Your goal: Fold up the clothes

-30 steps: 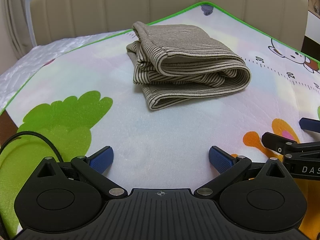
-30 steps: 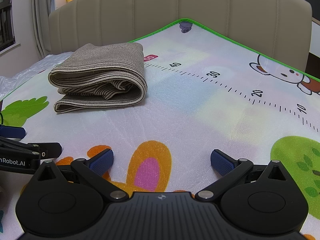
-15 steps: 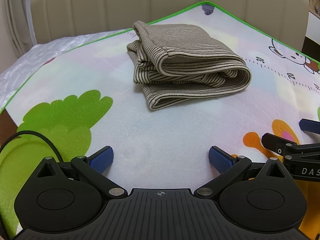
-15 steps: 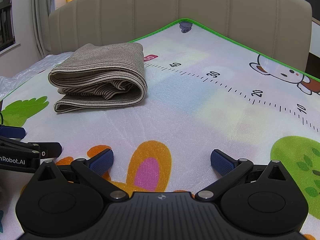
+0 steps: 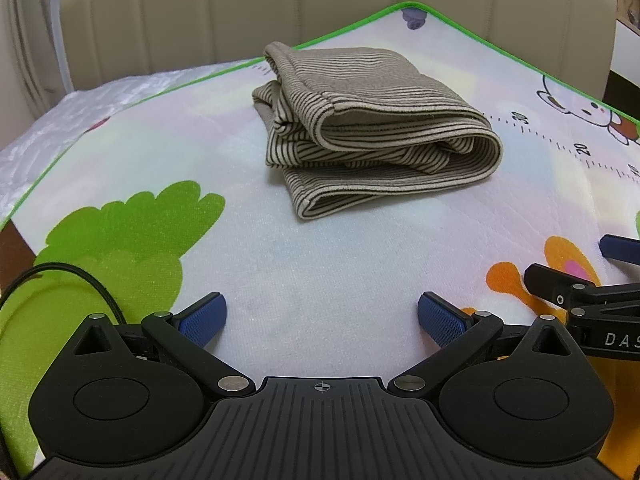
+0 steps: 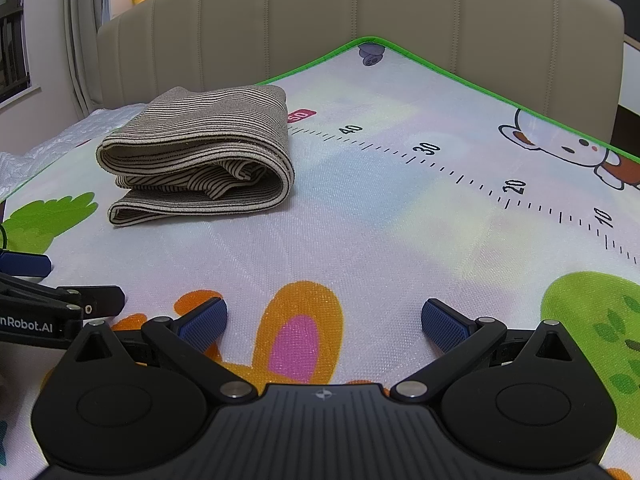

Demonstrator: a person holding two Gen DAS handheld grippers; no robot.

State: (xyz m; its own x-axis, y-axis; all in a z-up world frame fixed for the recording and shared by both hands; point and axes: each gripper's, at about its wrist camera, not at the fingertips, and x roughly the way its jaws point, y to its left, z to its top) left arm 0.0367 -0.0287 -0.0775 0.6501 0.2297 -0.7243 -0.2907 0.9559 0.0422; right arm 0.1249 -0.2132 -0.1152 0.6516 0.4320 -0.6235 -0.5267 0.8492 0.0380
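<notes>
The left gripper [image 5: 320,316], spread and empty like the right gripper [image 6: 324,320] beside it, is the nearer to the folded striped garment [image 5: 372,128], which lies ahead toward the mat's [image 5: 320,264] far corner, its long axis crosswise.

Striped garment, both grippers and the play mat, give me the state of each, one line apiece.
Striped garment: folded into a layered bundle, lying on the mat, untouched.
Left gripper: jaws open, empty, short of the garment.
Right gripper: jaws open, empty, short of the garment.
Play mat: spread flat under the garment.
</notes>
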